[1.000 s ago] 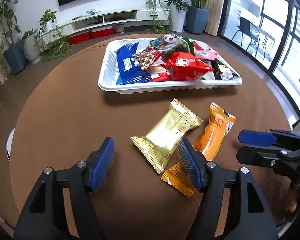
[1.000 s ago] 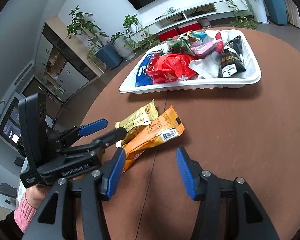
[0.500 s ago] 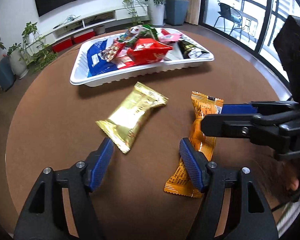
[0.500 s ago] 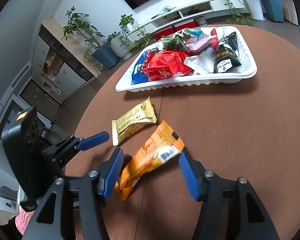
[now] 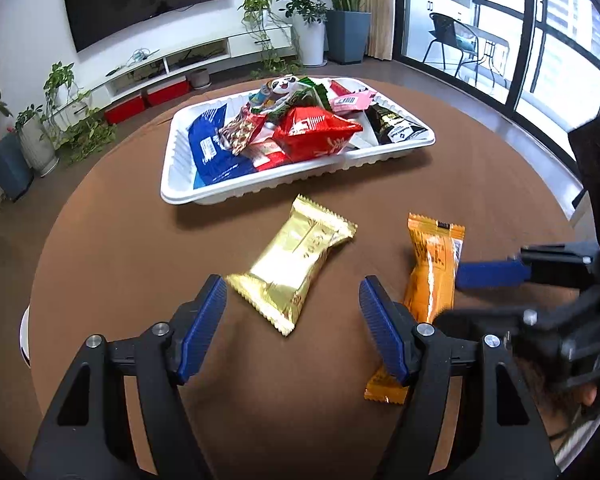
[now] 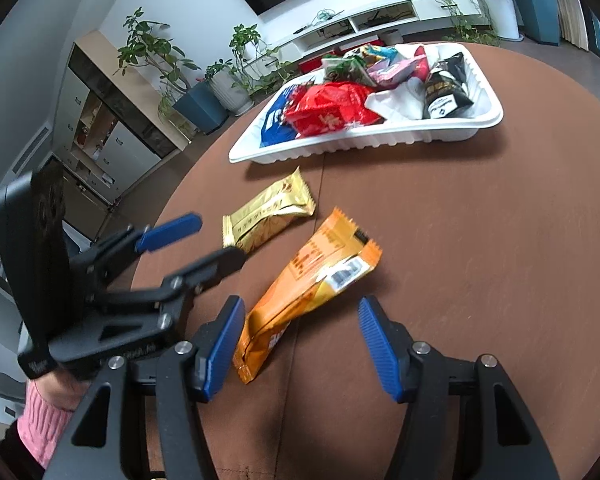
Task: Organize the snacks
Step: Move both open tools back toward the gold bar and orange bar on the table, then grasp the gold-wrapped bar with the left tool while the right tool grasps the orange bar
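Observation:
A gold snack packet (image 5: pixel 296 264) (image 6: pixel 268 216) and an orange snack packet (image 5: pixel 432 276) (image 6: pixel 312 280) lie side by side and apart on the round brown table (image 5: pixel 100 280). Behind them stands a white tray (image 5: pixel 284 188) (image 6: pixel 340 146) heaped with several snack packs. My left gripper (image 5: pixel 292 300) (image 6: pixel 204 240) is open, and the gold packet's near end lies between its blue pads without being pressed. My right gripper (image 6: pixel 300 320) (image 5: pixel 472 296) is open too and straddles the orange packet's near end. One pad sits close beside that packet; the other is clear of it.
The table's rim curves close on the left and right. A pink sleeve (image 6: pixel 40 432) shows behind the left gripper. Off the table are potted plants, a low white TV stand, a cabinet and large windows.
The orange packet, which overlapped the gold one, now lies apart to its right. The left wrist view has rolled, bringing the gold packet between the left fingers. The right jaws stand slightly wider.

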A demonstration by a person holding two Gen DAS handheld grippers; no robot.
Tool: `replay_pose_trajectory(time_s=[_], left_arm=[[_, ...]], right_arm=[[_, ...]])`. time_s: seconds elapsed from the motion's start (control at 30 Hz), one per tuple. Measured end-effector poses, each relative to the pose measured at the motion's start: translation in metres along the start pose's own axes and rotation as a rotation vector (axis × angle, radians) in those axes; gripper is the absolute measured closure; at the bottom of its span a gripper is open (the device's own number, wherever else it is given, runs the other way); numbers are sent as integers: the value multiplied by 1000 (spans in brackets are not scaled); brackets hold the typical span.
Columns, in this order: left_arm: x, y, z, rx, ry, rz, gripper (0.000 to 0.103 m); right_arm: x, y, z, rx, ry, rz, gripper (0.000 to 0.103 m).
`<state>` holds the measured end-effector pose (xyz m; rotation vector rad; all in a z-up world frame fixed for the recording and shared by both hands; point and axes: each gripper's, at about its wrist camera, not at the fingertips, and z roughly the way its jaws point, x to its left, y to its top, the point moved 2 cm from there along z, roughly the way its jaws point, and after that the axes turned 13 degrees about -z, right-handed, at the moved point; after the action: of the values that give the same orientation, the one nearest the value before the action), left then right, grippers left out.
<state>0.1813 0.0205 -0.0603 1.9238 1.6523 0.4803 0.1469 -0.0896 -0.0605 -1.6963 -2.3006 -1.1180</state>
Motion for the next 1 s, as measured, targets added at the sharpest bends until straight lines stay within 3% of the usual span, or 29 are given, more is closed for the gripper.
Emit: replay_pose_trajectory(time_s=[0.67, 1.0], left_arm=[[8, 17, 36, 27, -35, 72, 36], [8, 18, 44, 47, -56, 69, 36]], right_arm=[[33, 5, 17, 26, -163, -147, 38], [29, 12, 18, 33, -199, -176, 50]])
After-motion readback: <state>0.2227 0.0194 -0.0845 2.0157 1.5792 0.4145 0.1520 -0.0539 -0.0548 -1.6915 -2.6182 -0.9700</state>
